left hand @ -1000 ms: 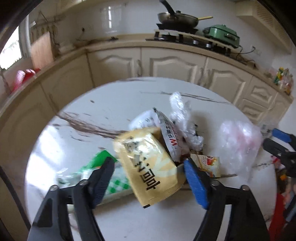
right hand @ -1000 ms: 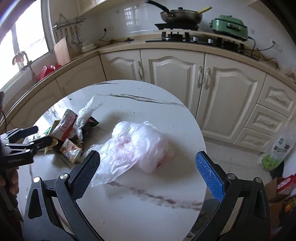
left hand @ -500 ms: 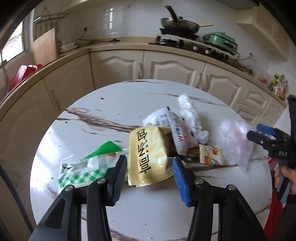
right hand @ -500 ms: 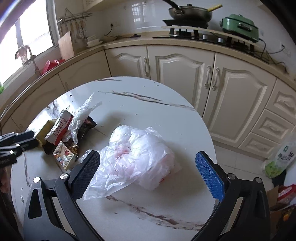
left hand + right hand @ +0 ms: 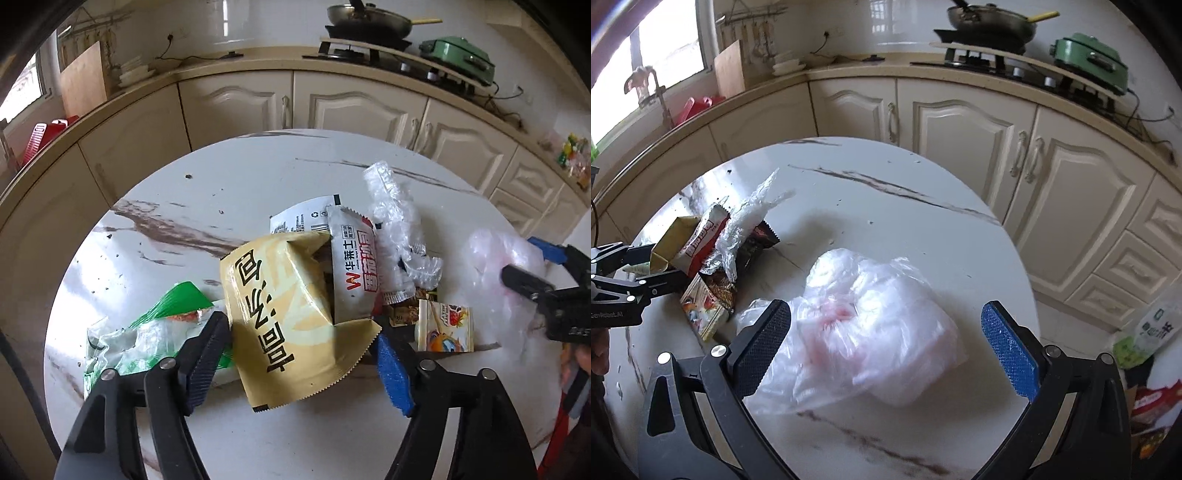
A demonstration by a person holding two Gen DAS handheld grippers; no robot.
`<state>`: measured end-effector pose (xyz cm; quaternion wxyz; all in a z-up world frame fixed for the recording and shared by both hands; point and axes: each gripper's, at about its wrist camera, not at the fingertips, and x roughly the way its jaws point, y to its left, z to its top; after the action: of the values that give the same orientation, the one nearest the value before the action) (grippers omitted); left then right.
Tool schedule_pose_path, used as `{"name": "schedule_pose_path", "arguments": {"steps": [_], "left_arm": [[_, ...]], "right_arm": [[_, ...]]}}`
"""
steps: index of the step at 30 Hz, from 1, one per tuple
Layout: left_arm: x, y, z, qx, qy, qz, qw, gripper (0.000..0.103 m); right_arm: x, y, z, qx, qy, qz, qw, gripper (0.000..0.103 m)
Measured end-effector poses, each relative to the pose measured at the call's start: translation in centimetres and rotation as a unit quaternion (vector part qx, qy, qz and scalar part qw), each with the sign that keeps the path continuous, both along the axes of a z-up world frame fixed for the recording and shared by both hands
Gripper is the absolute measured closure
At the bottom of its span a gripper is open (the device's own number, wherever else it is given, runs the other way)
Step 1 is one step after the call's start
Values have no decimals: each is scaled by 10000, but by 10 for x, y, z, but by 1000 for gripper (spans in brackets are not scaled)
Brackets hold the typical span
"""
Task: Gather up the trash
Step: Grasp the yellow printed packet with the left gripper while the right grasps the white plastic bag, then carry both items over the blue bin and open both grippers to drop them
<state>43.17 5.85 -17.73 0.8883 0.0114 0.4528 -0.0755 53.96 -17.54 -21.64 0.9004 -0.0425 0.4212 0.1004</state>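
Observation:
A round white marble table (image 5: pixel 258 173) holds a heap of trash. A yellow packet (image 5: pixel 288 314) lies between the fingers of my left gripper (image 5: pixel 299 339), whose jaws are opening; the pads flank its edges without pressing. Behind it are a red-and-white wrapper (image 5: pixel 351 269), a crinkled clear wrapper (image 5: pixel 391 229) and a small colourful sachet (image 5: pixel 443 325). A green-and-white bag (image 5: pixel 147 332) lies to the left. My right gripper (image 5: pixel 884 314) is open wide over a clear pinkish plastic bag (image 5: pixel 871 325), its left finger overlapping the bag's edge.
Cream cabinets (image 5: pixel 964 140) curve behind the table. A hob with a pan (image 5: pixel 990 22) and a green cooker (image 5: pixel 1089 55) sit on the counter. Bags and packets (image 5: pixel 1156 332) lie on the floor off the table's right edge.
The left jaws narrowed, then widened again, and the gripper moved forward so the yellow packet sits between the fingers. The right gripper came closer and lower over the plastic bag.

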Motion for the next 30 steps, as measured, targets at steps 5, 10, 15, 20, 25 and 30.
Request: {"name": "schedule_pose_path", "arguments": {"steps": [5, 10, 15, 20, 25, 30], "left_arm": [[4, 9, 1, -269, -171, 10, 9995, 77], [-4, 12, 0, -300, -310, -71, 9990, 86], [-26, 26, 6, -537, -412, -75, 9977, 102], [-54, 32, 12, -657, -507, -93, 9965, 102], [-94, 37, 25, -806, -652, -132, 9945, 103], [-136, 33, 36, -825, -829, -164, 9930, 103]], "right_arm": [[3, 10, -12, -28, 267, 187, 9995, 2], [-4, 18, -16, -151, 345, 387, 9985, 17], [-22, 12, -8, 322, 308, 424, 9981, 31], [-50, 3, 6, 955, 137, 442, 9944, 32], [-85, 6, 17, 1162, 14, 554, 9917, 32], [-116, 7, 26, 1436, -96, 587, 9878, 32]]}}
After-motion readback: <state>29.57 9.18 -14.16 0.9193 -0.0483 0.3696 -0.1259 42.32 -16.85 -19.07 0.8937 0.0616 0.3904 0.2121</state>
